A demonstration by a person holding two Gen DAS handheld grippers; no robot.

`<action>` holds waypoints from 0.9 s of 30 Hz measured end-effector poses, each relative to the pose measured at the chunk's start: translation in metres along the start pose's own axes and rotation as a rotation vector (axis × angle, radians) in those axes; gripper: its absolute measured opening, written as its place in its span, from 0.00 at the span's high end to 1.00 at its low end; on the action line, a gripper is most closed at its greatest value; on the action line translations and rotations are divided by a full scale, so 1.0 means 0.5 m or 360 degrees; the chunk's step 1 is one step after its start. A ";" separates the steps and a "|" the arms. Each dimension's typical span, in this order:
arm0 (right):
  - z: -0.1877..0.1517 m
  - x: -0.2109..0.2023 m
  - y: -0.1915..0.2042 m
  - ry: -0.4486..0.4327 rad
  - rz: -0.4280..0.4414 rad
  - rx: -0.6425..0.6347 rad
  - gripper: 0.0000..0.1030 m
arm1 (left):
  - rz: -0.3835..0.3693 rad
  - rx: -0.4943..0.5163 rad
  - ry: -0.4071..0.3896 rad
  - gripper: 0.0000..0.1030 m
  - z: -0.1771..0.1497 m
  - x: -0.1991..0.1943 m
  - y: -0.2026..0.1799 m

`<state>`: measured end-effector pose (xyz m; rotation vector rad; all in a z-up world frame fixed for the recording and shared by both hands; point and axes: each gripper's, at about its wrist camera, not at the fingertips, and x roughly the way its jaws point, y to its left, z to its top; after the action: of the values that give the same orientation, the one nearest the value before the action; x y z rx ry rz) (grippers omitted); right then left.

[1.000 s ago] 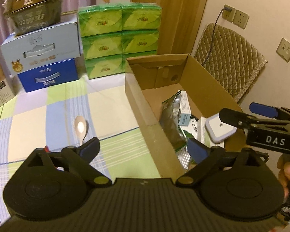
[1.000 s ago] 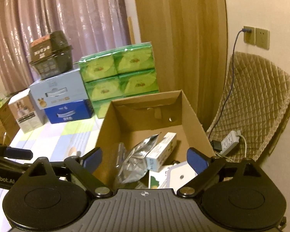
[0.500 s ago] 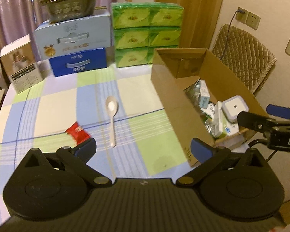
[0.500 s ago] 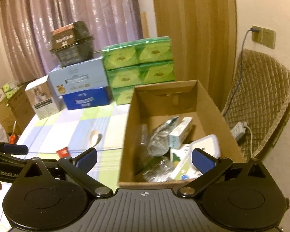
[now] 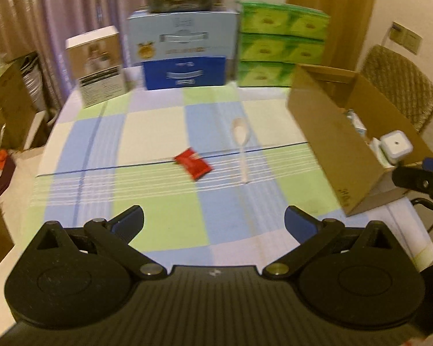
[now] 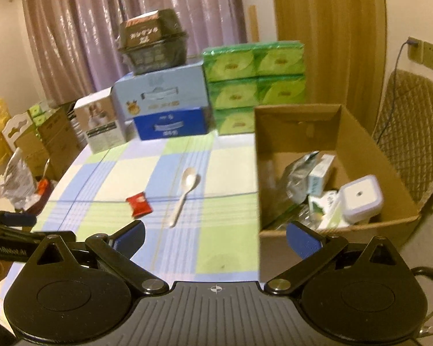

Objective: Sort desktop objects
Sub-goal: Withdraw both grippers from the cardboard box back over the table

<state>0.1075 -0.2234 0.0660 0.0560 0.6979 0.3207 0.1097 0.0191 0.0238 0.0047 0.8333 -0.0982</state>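
A white plastic spoon [image 5: 241, 144] [image 6: 184, 193] and a small red packet [image 5: 193, 163] [image 6: 139, 204] lie loose on the checked tablecloth [image 5: 158, 121]. To their right stands an open cardboard box [image 5: 320, 132] [image 6: 303, 121] holding a white square case [image 6: 360, 199] [image 5: 395, 146], a silver pouch [image 6: 300, 173] and small cartons. My left gripper [image 5: 213, 223] hangs open over the table's near edge, empty. My right gripper [image 6: 215, 236] is open and empty too, near the box's front left corner. Each gripper shows at the edge of the other's view.
Along the table's back stand green tissue packs [image 6: 254, 86], a light blue carton over a dark blue one [image 6: 161, 106], a black container [image 6: 153, 43] on top, and a white product box [image 6: 101, 124]. Cardboard boxes and bags sit at left; a quilted chair [image 6: 412, 132] at right.
Both grippers have pulled back from over the box towards the table's near edge; the spoon and red packet have come into view. The white square case now lies in the box.
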 end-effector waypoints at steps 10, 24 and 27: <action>-0.038 0.031 0.068 0.0068 0.0072 -0.0054 0.02 | -0.0021 -0.0083 0.0026 0.01 -0.022 -0.004 0.068; -0.045 0.089 0.099 0.0129 0.0105 -0.0091 0.02 | 0.0024 -0.0155 0.0085 0.01 -0.024 0.047 0.099; -0.046 0.106 0.104 0.0143 0.0113 -0.0102 0.02 | 0.0035 -0.0162 0.0098 0.01 -0.022 0.064 0.103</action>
<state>0.1169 -0.1588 0.0238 0.0055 0.7753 0.4156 0.1275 0.0683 -0.0089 -0.0794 0.8989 -0.0352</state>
